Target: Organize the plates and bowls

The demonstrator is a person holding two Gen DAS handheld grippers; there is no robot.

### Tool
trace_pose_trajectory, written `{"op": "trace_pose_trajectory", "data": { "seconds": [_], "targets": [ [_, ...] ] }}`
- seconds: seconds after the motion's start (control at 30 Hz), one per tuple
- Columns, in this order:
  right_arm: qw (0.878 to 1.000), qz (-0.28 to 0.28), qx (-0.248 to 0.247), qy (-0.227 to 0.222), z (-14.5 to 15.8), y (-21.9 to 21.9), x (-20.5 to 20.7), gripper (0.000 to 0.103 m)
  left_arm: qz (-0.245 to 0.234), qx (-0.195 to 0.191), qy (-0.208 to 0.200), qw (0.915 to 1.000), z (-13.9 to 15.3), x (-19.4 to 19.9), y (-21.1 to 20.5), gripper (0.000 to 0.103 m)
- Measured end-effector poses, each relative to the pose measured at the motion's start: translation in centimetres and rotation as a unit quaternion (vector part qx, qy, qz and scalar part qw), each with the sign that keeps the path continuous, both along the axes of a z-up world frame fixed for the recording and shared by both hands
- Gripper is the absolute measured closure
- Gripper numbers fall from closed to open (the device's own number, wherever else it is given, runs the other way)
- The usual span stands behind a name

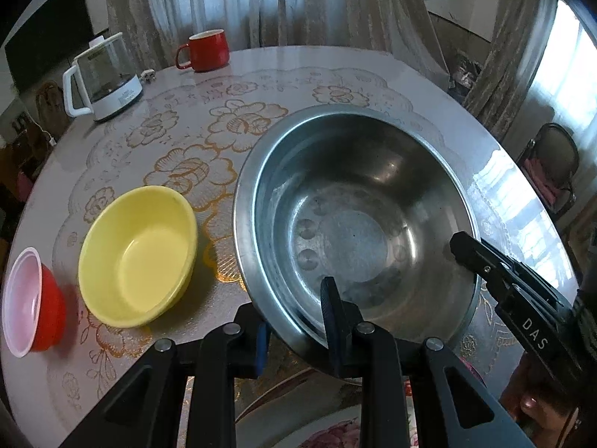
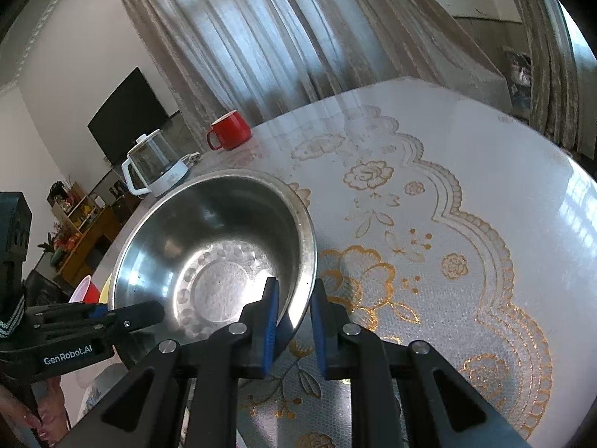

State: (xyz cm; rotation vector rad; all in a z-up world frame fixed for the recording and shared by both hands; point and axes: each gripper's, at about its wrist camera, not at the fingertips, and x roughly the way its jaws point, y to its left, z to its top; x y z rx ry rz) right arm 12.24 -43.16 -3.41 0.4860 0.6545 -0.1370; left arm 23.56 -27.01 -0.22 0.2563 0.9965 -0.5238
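Note:
A large steel bowl (image 1: 358,201) stands on the table's right half. My left gripper (image 1: 294,310) is shut on its near rim, one finger inside the bowl and one outside. My right gripper (image 2: 294,287) is shut on the steel bowl (image 2: 209,246) at its right rim, again with a finger on each side. Each gripper shows in the other's view: the right one (image 1: 462,246) at the bowl's right edge, the left one (image 2: 149,313) at its near-left edge. A yellow bowl (image 1: 138,254) and a small red bowl (image 1: 30,287) with a pale inside sit to the left.
A flowered plate (image 1: 328,433) lies partly under the steel bowl's near edge. At the far side of the round table (image 2: 485,171) stand a red mug (image 1: 205,50) and a glass kettle (image 1: 104,78). A chair (image 1: 552,164) stands beyond the right edge.

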Motion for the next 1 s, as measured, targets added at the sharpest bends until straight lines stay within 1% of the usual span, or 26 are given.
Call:
{"op": "trace_pose_trajectory", "data": {
  "seconds": [0.17,0.27,0.37,0.43,0.63,0.7,0.87,1.0],
  "targets": [
    [1.000,-0.005,-0.003,-0.006,0.1,0.0,-0.3,0.087,-0.009,-0.010,-0.025,0.9996,0.9,-1.3,-0.1,0.077],
    [1.000,-0.011,0.001,-0.017,0.3,-0.3,-0.7,0.088,-0.013,-0.020,-0.037,0.9990,1.7,-2.2,-0.1,0.077],
    [0.999,-0.014,0.006,-0.032,0.5,-0.5,-1.2,0.088,-0.014,-0.019,-0.055,0.9982,2.4,-3.0,-0.1,0.077],
    [0.999,-0.010,0.001,-0.041,0.7,-0.2,-1.7,0.088,-0.018,-0.020,-0.066,0.9975,2.8,-3.7,0.2,0.077],
    [0.998,-0.003,-0.035,-0.043,1.5,0.9,-2.9,0.087,-0.026,-0.039,-0.066,0.9968,3.1,-5.0,1.2,0.078],
    [0.998,-0.003,-0.036,-0.046,1.9,1.1,-3.6,0.087,-0.030,-0.042,-0.073,0.9960,3.4,-5.6,1.4,0.078],
    [0.997,-0.007,-0.045,-0.056,3.3,1.3,-5.0,0.087,-0.031,-0.069,-0.073,0.9945,4.3,-6.4,2.3,0.078],
    [0.996,-0.008,-0.046,-0.070,4.9,2.1,-6.4,0.087,-0.026,-0.084,-0.089,0.9921,5.4,-7.3,3.5,0.078]
  ]
}}
